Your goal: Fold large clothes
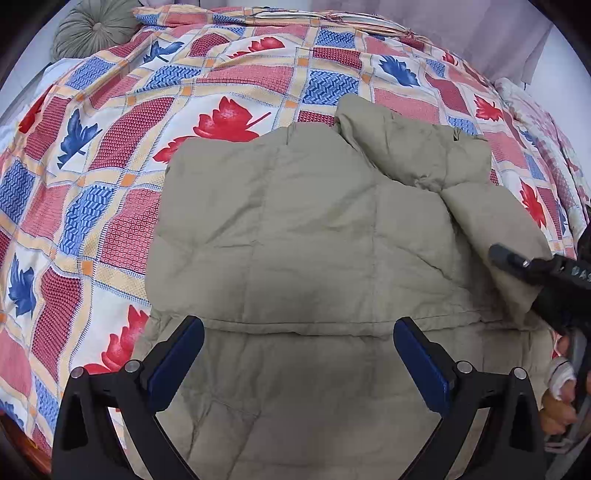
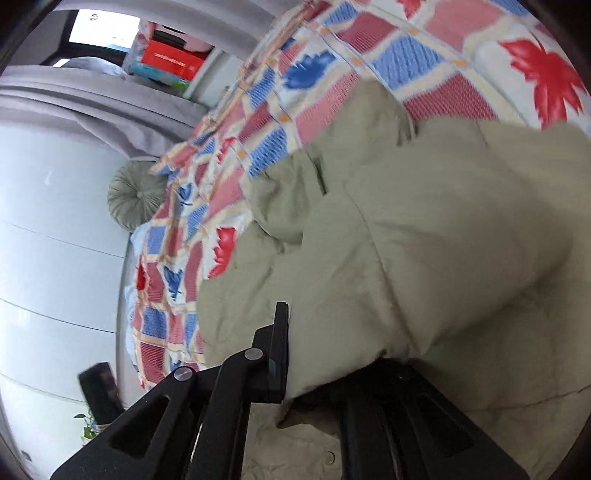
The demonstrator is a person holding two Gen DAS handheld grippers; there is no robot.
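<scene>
Nearest to us in the left wrist view, our left gripper (image 1: pixel 298 354) points steeply down with its jaws spread wide apart and nothing between them; the blue pads (image 1: pixel 177 365) face each other across bare fabric. Under and between those jaws lies the khaki padded jacket (image 1: pixel 303 229), spread flat with its quilted panels showing. Ahead of the jaws and to their right, one sleeve (image 1: pixel 491 221) is lifted and folded in over the jacket's body. Our right gripper (image 1: pixel 517 264) comes in from the right edge at that sleeve, and a hand (image 1: pixel 561 402) shows below it at the frame's edge.

In the right wrist view, the right gripper (image 2: pixel 317 369) has its jaws drawn together on the sleeve (image 2: pixel 424 258): one black finger (image 2: pixel 279 350) stands clear on the left, the other is buried under the fabric, which bulges out between and over them. The view is tilted and somewhat blurred. Past the jaws the rest of the jacket (image 2: pixel 251 295) slopes away.

Beyond the jacket in both views we see the patchwork bedspread (image 1: pixel 221 85) with red and blue leaves, which carries the garment. Farther ahead of the left jaws, at the far left corner, sits a round green cushion (image 1: pixel 92 31). A pale curtain (image 1: pixel 480 26) hangs behind the bed.
</scene>
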